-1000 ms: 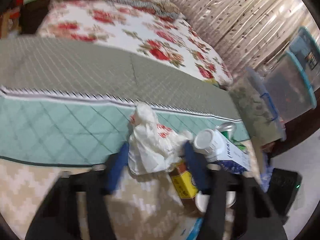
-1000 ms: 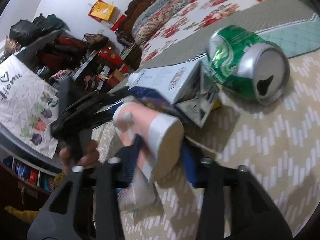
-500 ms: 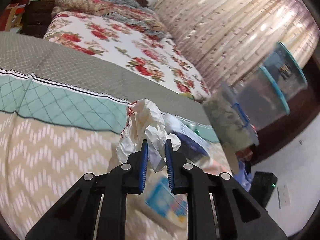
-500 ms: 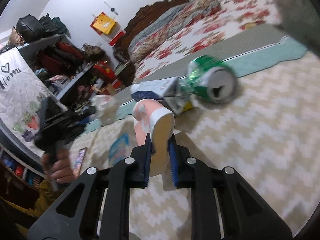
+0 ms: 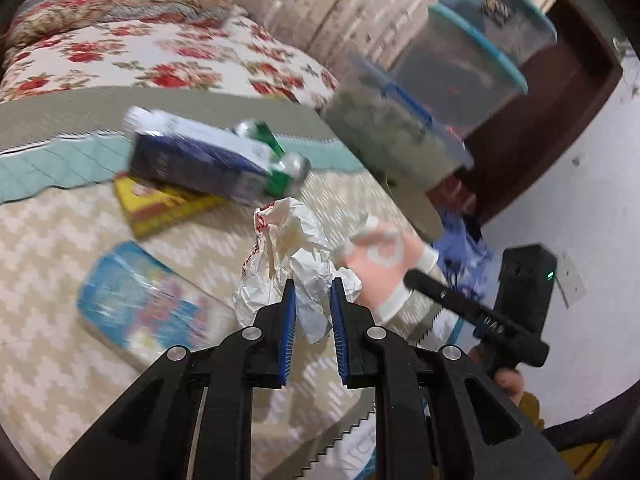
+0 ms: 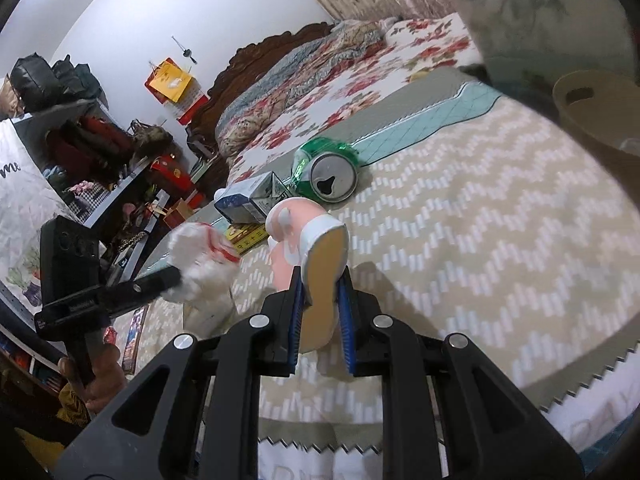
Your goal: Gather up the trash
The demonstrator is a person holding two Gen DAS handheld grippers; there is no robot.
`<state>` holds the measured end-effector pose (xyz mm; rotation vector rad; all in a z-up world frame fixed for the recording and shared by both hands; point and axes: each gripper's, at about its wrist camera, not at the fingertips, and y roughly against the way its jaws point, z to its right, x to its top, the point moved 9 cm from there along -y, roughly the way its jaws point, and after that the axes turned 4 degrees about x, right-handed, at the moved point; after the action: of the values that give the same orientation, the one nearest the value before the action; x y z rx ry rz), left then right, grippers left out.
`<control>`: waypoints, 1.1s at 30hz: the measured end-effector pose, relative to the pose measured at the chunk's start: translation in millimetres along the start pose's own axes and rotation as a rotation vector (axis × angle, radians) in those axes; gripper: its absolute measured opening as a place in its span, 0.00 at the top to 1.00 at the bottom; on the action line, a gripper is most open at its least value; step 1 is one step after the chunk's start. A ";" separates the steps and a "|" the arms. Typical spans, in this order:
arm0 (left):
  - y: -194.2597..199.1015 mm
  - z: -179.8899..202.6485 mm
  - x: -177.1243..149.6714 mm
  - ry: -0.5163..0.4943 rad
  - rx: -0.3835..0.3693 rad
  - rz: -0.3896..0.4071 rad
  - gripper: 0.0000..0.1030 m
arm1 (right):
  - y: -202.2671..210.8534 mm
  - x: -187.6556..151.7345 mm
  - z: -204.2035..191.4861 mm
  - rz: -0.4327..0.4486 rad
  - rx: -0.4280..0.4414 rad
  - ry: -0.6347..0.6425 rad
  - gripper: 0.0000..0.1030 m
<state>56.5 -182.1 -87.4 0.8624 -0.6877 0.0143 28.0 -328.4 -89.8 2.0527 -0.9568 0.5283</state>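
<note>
My left gripper (image 5: 313, 300) is shut on a crumpled white plastic bag (image 5: 288, 248) and holds it above the bedspread. In the right wrist view that bag (image 6: 200, 264) hangs at the left gripper's tip. My right gripper (image 6: 320, 300) is shut on a pink and white cup (image 6: 316, 248), its tan bottom facing the camera. The same cup (image 5: 380, 256) shows just right of the bag in the left wrist view. On the bed lie a green can (image 6: 328, 168), a blue and white carton (image 5: 192, 160), a yellow box (image 5: 160, 204) and a blue packet (image 5: 136, 300).
A tan basket (image 6: 600, 116) stands at the bed's far right edge. Stacked clear storage boxes (image 5: 460, 64) with blue lids rise behind it. A black device (image 5: 524, 280) sits by the wall. A hand (image 6: 92, 376) grips the left tool's handle beside cluttered shelves (image 6: 100, 152).
Both grippers stood open around their items a second ago. They have shut on the bag and the cup and carried them up and back from the carton and can.
</note>
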 end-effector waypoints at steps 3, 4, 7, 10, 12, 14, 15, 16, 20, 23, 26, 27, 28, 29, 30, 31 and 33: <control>-14.3 5.6 -8.0 -0.041 0.063 -0.026 0.84 | 5.0 -5.5 0.7 -0.013 0.001 0.006 0.81; -18.9 4.9 -12.0 -0.046 0.084 -0.040 0.84 | 5.1 -8.1 2.5 -0.020 0.006 -0.003 0.81; -28.1 3.6 -18.9 -0.057 0.144 -0.065 0.84 | 3.6 -16.3 8.9 -0.034 0.008 -0.029 0.81; -31.2 2.8 -21.8 -0.079 0.206 -0.068 0.84 | 0.4 -21.9 16.9 -0.040 0.012 -0.081 0.78; -30.6 2.8 -21.4 -0.098 0.243 -0.058 0.81 | -0.5 -24.3 19.8 -0.040 0.014 -0.103 0.74; -29.8 4.5 -21.7 -0.121 0.270 -0.049 0.76 | 0.1 -24.2 20.5 -0.032 0.012 -0.119 0.59; -29.8 4.5 -22.0 -0.127 0.280 -0.047 0.73 | 1.0 -23.9 21.2 -0.024 0.007 -0.119 0.47; -28.7 5.3 -23.2 -0.127 0.285 -0.045 0.65 | 2.3 -24.0 21.8 -0.014 0.001 -0.118 0.42; -25.5 3.1 -23.8 -0.134 0.315 -0.030 0.56 | 5.8 -23.8 21.8 -0.001 -0.007 -0.116 0.42; -22.9 0.4 -24.7 -0.137 0.328 -0.021 0.50 | 7.2 -23.1 20.9 0.009 -0.017 -0.118 0.42; -21.8 -0.5 -24.6 -0.142 0.342 -0.013 0.48 | 10.7 -20.8 20.9 0.025 -0.037 -0.108 0.42; -21.3 -1.1 -25.0 -0.142 0.344 -0.012 0.48 | 11.3 -19.3 20.9 0.030 -0.043 -0.105 0.42; -20.5 -2.6 -25.5 -0.141 0.349 -0.011 0.46 | 11.6 -17.9 20.3 0.034 -0.047 -0.103 0.42; -20.1 -3.5 -25.6 -0.141 0.356 -0.009 0.42 | 12.4 -17.1 20.3 0.038 -0.053 -0.101 0.42; -19.7 -4.9 -26.0 -0.139 0.366 -0.006 0.41 | 13.1 -17.5 19.8 0.042 -0.057 -0.102 0.42; -19.4 -6.9 -26.2 -0.137 0.375 -0.006 0.40 | 13.2 -16.8 20.1 0.044 -0.060 -0.103 0.41; -19.3 -11.1 -27.2 -0.125 0.383 -0.009 0.39 | 13.3 -16.5 20.8 0.047 -0.066 -0.109 0.39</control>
<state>46.7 -180.2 -121.0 1.2421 -0.8126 0.0874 8.0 -343.0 -106.3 2.0209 -1.0747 0.4070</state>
